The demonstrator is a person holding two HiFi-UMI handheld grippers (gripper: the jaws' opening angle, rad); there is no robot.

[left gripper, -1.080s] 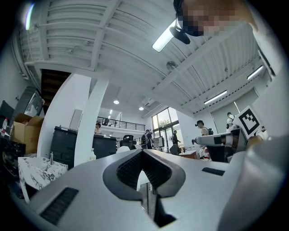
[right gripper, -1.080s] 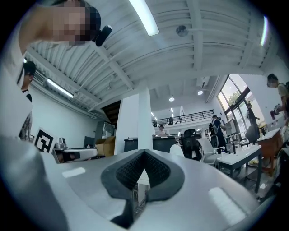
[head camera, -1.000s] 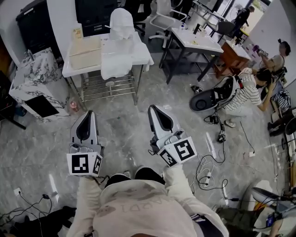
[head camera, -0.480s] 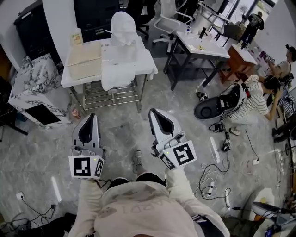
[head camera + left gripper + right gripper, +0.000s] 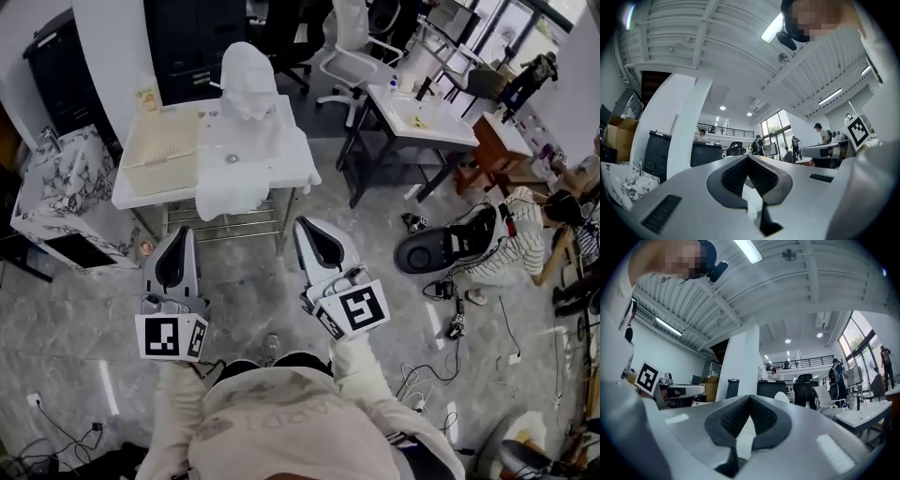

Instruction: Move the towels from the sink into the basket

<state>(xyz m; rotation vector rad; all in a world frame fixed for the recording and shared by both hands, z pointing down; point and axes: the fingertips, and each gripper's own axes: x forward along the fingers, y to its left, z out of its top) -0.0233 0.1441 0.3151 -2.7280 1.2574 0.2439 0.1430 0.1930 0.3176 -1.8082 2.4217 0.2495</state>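
Clearly the step in hand is the approach, since neither claw is near the cloth yet. In the head view the left claw (image 5: pixel 180 234) and the right claw (image 5: pixel 309 227) hang side by side over the bare floor, well short of the white desk (image 5: pixel 295 155). In its own view each claw has its tips pressed together with nothing between them, and both point out across the room, not down.

The towels lie on that desk. One white towel (image 5: pixel 228 192) spills from the sink (image 5: pixel 251 141) over the front edge, and a taller white heap (image 5: pixel 248 61) stands at the back. Beside the sink, on its left, sits a pale beige container (image 5: pixel 159 141), probably the basket, though I cannot tell for sure.

To do this well, I would:
- Close in squarely on the front edge.
- Part the jaws before arriving.
- Tip one claw downward.
- Take the draped towel first, high on its fold, so that it lifts clear without dragging.
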